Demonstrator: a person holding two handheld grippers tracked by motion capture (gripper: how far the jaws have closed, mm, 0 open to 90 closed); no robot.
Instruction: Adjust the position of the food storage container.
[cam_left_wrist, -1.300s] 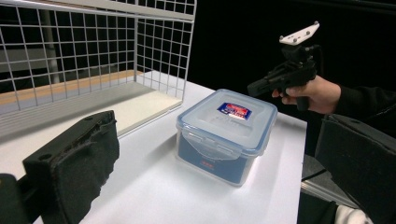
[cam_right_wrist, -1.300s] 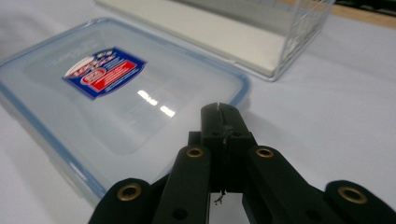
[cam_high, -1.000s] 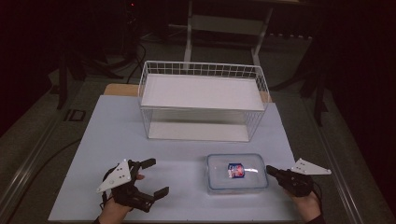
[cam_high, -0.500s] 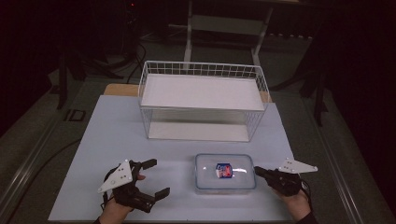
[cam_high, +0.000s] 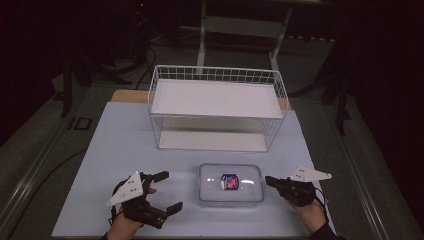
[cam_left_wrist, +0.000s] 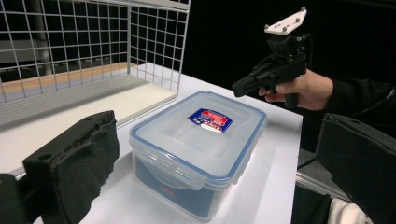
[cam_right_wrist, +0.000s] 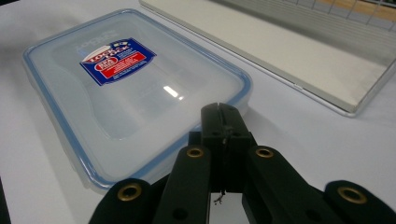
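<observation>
Container (cam_high: 231, 184) sits between both claws, closed right claw (cam_high: 267, 180) at its edge.

So the container (cam_high: 231, 184) looks like clear, smooth plastic, its lid glossy enough to catch a highlight, with a shiny paper-like label (cam_high: 229, 181) on top. The basket (cam_high: 218, 107) is thin white coated wire. The table (cam_high: 125, 145) is matt white, and the left gripper (cam_left_wrist: 219, 154) has rough, fuzzy black pads (cam_left_wrist: 79, 163).
</observation>
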